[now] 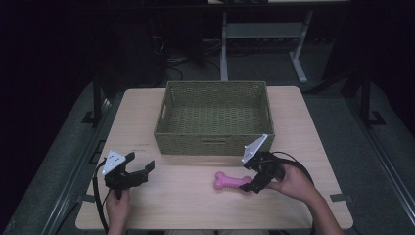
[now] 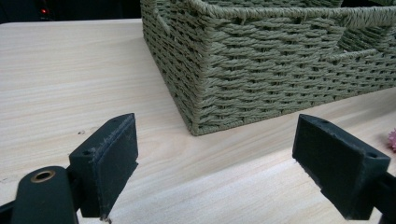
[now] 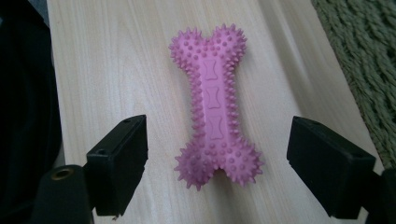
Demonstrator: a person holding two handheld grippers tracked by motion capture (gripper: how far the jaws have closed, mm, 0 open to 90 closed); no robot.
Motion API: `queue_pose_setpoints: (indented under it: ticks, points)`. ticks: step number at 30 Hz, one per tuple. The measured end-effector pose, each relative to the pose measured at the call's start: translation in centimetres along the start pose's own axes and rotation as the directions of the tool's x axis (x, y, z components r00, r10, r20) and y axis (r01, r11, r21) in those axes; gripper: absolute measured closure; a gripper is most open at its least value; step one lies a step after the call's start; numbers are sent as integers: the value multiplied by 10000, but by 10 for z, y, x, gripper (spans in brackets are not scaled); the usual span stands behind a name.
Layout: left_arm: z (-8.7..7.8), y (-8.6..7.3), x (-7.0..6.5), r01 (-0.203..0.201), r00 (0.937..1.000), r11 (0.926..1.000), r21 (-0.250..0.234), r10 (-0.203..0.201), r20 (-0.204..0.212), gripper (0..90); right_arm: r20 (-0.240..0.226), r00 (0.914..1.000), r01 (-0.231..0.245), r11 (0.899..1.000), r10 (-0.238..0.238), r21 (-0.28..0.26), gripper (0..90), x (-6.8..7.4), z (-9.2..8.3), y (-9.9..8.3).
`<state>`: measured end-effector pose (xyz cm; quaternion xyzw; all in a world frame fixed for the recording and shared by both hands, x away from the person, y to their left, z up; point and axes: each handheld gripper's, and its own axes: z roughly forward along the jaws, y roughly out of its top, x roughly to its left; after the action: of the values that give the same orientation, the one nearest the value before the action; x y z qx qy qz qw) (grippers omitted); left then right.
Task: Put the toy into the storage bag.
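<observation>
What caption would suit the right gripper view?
Open right gripper lined up over one end of a spiky pink bone toy on the wooden table.

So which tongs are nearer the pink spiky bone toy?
Right tongs: open around the bone toy's near end. Left tongs sit well off to its left.

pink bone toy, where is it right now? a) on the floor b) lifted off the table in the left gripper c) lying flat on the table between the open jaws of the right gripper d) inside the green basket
c: the pink bone toy lies flat on the table, the right gripper open around its near end, outside the basket.
</observation>
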<state>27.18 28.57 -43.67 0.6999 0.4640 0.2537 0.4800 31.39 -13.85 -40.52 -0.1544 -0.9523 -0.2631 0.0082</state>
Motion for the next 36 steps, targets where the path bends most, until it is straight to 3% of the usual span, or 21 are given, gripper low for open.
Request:
queue_pose_setpoints:
  ticks: [22,36]
  points:
    - [1,0,0,-31,10000,10000,42,31,45,137,-27,9984,569,9926,-570,1074,249,5,27,26]
    - [1,0,1,14,10000,10000,33,-15,60,137,-146,9984,567,9835,-550,1721,396,-1,44,28]
